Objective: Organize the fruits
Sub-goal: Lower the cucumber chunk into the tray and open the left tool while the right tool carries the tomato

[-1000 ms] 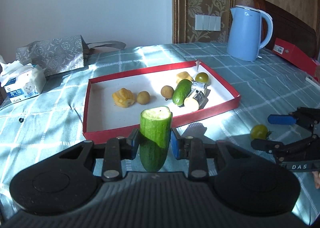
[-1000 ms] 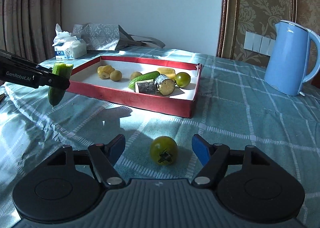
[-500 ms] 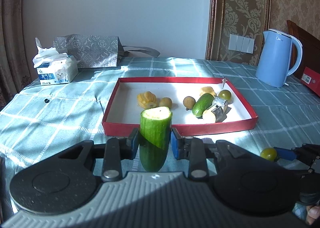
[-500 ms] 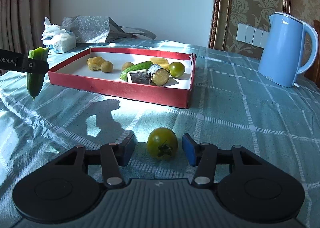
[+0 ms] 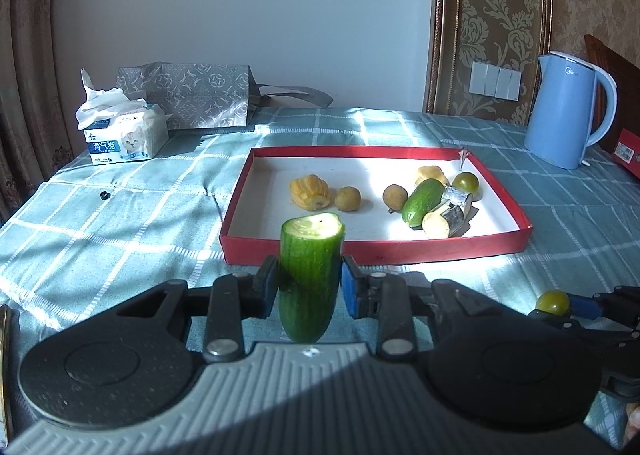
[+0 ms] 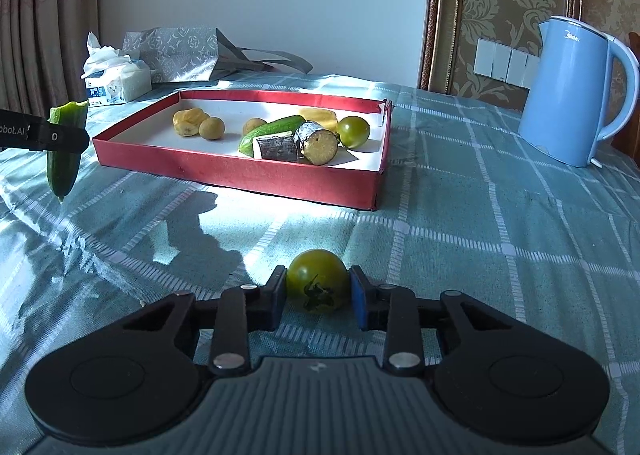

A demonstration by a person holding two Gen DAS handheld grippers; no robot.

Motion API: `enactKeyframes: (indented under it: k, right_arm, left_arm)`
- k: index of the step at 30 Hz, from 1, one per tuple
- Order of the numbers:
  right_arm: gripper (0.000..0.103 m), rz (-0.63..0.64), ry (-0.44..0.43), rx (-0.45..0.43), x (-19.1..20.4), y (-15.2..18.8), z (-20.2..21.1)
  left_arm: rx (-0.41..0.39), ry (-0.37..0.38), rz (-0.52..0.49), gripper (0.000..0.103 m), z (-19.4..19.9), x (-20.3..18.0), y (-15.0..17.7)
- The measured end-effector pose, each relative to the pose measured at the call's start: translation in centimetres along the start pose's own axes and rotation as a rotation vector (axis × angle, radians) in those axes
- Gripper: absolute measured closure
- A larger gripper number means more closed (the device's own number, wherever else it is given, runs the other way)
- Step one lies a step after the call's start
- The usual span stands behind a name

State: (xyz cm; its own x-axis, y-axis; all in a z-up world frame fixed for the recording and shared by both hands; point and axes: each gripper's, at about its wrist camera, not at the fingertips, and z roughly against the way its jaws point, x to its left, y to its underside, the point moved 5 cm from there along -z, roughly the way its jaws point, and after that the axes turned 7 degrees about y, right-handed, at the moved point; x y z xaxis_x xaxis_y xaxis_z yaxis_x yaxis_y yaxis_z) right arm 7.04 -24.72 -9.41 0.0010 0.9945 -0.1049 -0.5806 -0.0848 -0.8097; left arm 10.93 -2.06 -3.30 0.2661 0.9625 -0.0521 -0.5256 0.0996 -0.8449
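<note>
Fruits are partly sorted: several lie in the red tray (image 5: 516,211). Cucumber half (image 5: 310,275) is clamped in left gripper (image 5: 309,287), green tomato (image 6: 318,279) in right gripper (image 6: 318,297); both remain untrayed.

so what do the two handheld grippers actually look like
Both match: the left gripper and right gripper each have a black body with two round discs, a ribbed grey centre plate, black linkage arms with silver rivets, and one black and one blue finger pad. White lettering ending in "bot.AI" runs along the left gripper's side in the right wrist view. No cables or sleeves show.
</note>
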Motion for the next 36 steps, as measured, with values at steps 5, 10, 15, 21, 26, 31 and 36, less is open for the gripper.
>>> enactKeyframes:
  k: [5, 10, 15, 21, 26, 31, 36]
  right_arm:
    - [0.071, -0.004, -0.003, -0.004, -0.1, 0.1, 0.4]
    - [0.071, -0.007, -0.008, -0.020, -0.4, 0.1, 1.2]
    - [0.071, -0.005, -0.012, -0.043, -0.5, -0.4, 2.2]
    - [0.071, -0.003, -0.015, -0.067, -0.5, -0.9, 3.0]
    - [0.071, -0.015, -0.048, -0.094, -0.5, -2.3, 3.2]
    - [0.071, -0.025, -0.063, -0.128, -0.5, -7.5, 0.3]
    - [0.071, -0.072, -0.080, -0.092, -0.8, -10.6, -4.0]
  left_arm:
    - [0.003, -0.025, -0.010, 0.073, -0.2, 0.2, -0.3]
    - [0.000, -0.038, -0.022, 0.073, -0.7, 0.3, -0.8]
    - [-0.005, -0.057, -0.039, 0.073, -1.7, 0.3, -1.8]
    - [-0.005, -0.084, -0.060, 0.073, -3.1, 0.5, -2.9]
    - [0.006, -0.095, -0.080, 0.073, -5.4, 0.4, -4.2]
    - [0.038, -0.110, -0.111, 0.050, -9.9, 0.1, -6.9]
    - [0.053, -0.132, -0.115, 0.044, -11.9, 1.0, -8.3]
